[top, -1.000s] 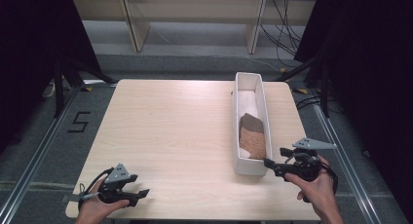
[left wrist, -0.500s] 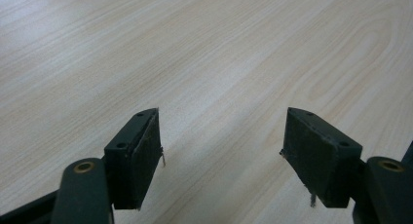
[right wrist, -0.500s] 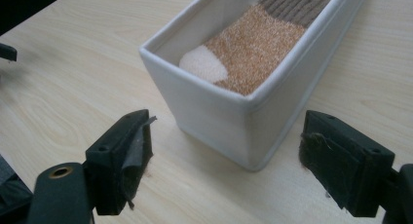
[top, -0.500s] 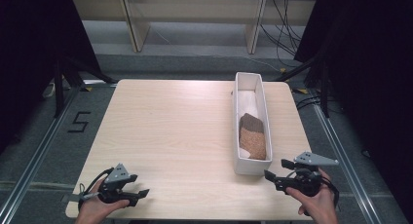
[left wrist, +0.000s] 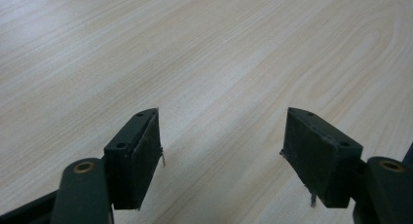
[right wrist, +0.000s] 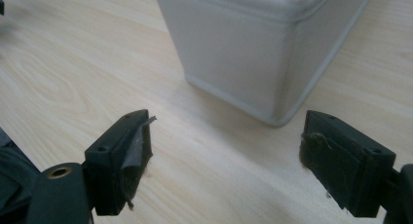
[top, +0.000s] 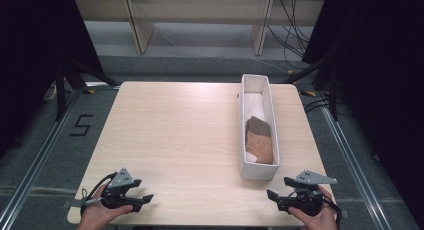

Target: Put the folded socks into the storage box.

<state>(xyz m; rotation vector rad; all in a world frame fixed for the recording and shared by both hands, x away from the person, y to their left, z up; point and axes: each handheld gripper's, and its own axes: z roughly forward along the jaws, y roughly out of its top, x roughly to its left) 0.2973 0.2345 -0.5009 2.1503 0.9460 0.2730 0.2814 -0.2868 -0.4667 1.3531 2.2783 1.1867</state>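
Note:
A long white tray (top: 243, 110) stands on the right side of the table, with a brown, cork-like block (top: 259, 139) lying in its near half. In a hand at the front right corner, my right gripper (top: 275, 194) is open and empty, just short of the tray's near end. In the right gripper view the tray's near corner (right wrist: 248, 63) rises close ahead of the open gripper (right wrist: 224, 151). My left gripper (top: 146, 199) rests in the other hand at the front left corner, open with nothing in it. Bare wood lies between its jaws in the left gripper view (left wrist: 221, 151).
The light wooden table (top: 175, 135) stretches between the two hands. Past its far edge stand shelf legs and loose cables on a grey floor. A floor mark "5" (top: 81, 125) lies left of the table.
My right gripper has come down and toward the front edge of the table, away from the tray's near end. The left gripper has stayed put.

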